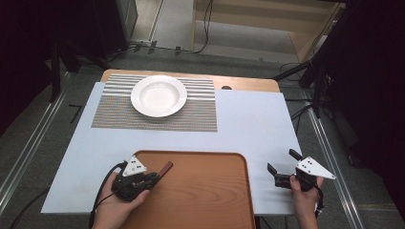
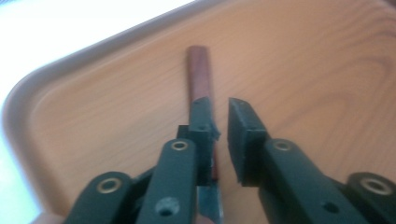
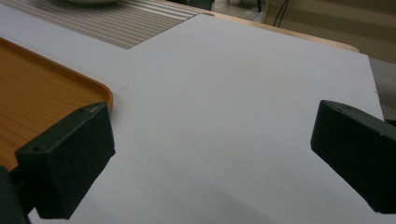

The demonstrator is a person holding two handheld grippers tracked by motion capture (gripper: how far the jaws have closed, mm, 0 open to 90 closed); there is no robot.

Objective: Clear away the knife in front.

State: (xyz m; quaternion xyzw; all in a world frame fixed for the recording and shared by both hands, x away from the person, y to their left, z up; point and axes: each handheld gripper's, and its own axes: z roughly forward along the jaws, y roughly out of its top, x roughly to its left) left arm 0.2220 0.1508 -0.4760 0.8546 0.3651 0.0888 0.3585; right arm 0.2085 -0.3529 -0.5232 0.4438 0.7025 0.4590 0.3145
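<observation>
A knife with a reddish-brown handle (image 2: 198, 70) lies on the wooden tray (image 1: 205, 191), its metal blade running back under my left gripper (image 2: 219, 109). The handle rests along the inner face of the left pad (image 2: 201, 123), and a strip of tray shows between it and the other pad. In the high view the handle (image 1: 165, 168) sticks out past my left gripper (image 1: 154, 177) near the tray's near-left corner. My right gripper (image 1: 282, 161) stands wide open over the white table surface, just right of the tray, with nothing between its jaws (image 3: 212, 154).
A white deep plate (image 1: 159, 95) sits on a striped placemat (image 1: 200, 114) at the far left of the table. The tray's corner (image 3: 100, 88) lies close to my right gripper's jaw. The table's right edge (image 1: 296, 143) is near the right hand.
</observation>
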